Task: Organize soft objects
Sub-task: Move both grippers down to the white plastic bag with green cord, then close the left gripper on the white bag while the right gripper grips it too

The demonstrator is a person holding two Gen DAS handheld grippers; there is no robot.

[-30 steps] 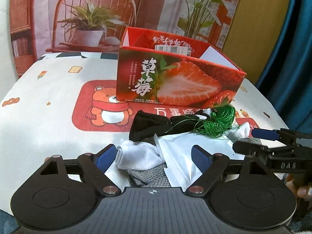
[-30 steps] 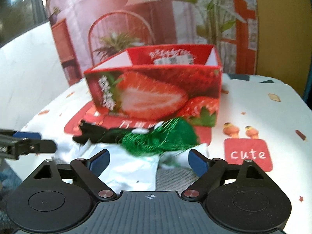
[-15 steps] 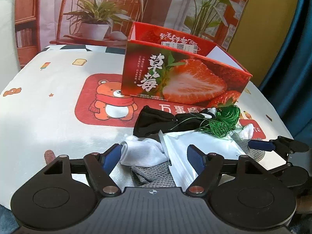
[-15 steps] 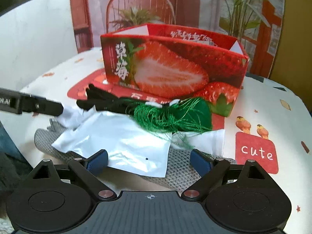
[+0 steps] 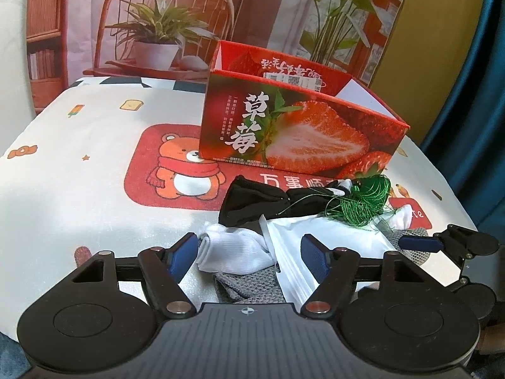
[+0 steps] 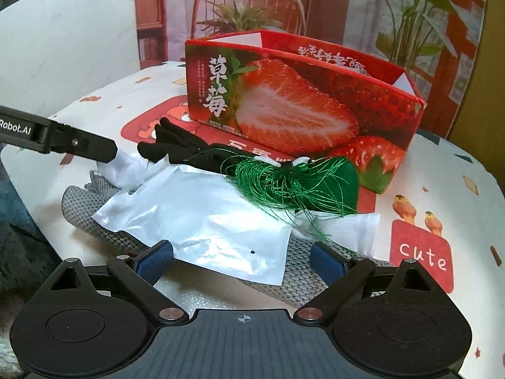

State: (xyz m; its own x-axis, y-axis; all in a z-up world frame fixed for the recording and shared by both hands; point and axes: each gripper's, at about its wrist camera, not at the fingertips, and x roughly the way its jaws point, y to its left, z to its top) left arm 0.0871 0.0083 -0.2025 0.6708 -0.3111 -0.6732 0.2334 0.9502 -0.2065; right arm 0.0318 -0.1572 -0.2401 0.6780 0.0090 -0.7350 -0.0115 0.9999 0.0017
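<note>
A pile of soft things lies in front of a red strawberry box (image 5: 293, 139) (image 6: 293, 107): a black glove (image 5: 252, 202) (image 6: 176, 150), a green tassel (image 5: 359, 202) (image 6: 284, 183), a white sock (image 5: 233, 249), a white plastic bag (image 6: 202, 221) (image 5: 331, 240) and a grey knitted cloth (image 6: 303, 281) (image 5: 249, 287). My left gripper (image 5: 247, 255) is open, its fingers either side of the white sock and bag edge. My right gripper (image 6: 241, 260) is open, low at the near edge of the bag and the grey cloth.
The table wears a white cartoon cloth (image 5: 94, 164) with a red bear panel (image 5: 176, 170). A printed backdrop (image 5: 157, 31) stands behind. A blue curtain (image 5: 467, 94) hangs at the right. The right gripper's finger (image 5: 419, 242) shows in the left view.
Both grippers have moved closer to the pile. The right gripper has swung around to the pile's near right side. Both jaws stay open and nothing was picked up.
</note>
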